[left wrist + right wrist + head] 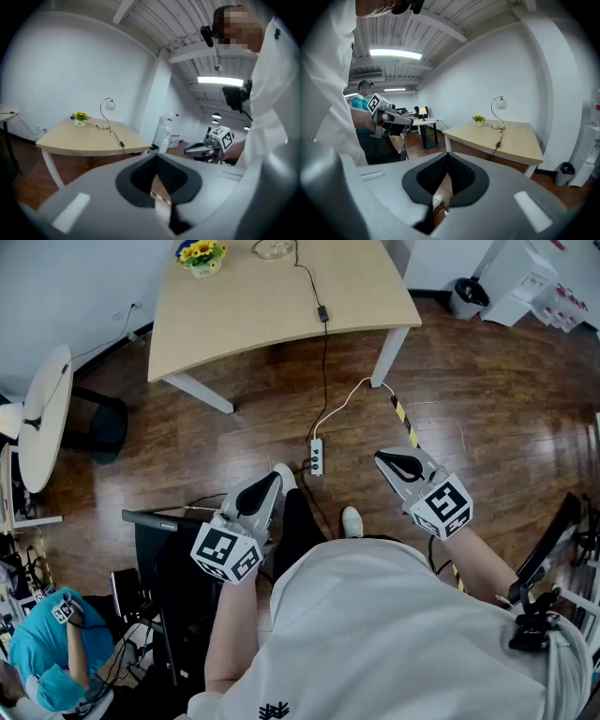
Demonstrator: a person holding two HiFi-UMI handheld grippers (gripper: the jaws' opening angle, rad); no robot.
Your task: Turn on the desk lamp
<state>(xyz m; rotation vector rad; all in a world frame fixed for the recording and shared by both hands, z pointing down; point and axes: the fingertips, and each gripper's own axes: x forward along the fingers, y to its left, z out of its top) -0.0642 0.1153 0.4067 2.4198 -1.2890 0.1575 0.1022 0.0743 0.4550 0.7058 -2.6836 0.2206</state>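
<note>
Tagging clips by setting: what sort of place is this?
Likely an office or lab room: a pale wooden desk with a desk lamp and potted flowers, a power strip on the wood floor, and strip ceiling lights.

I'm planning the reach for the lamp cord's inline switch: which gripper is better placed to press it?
Right, narrowly. The right gripper is held slightly nearer the inline switch than the left gripper; both are shut, empty, far from the desk.
</note>
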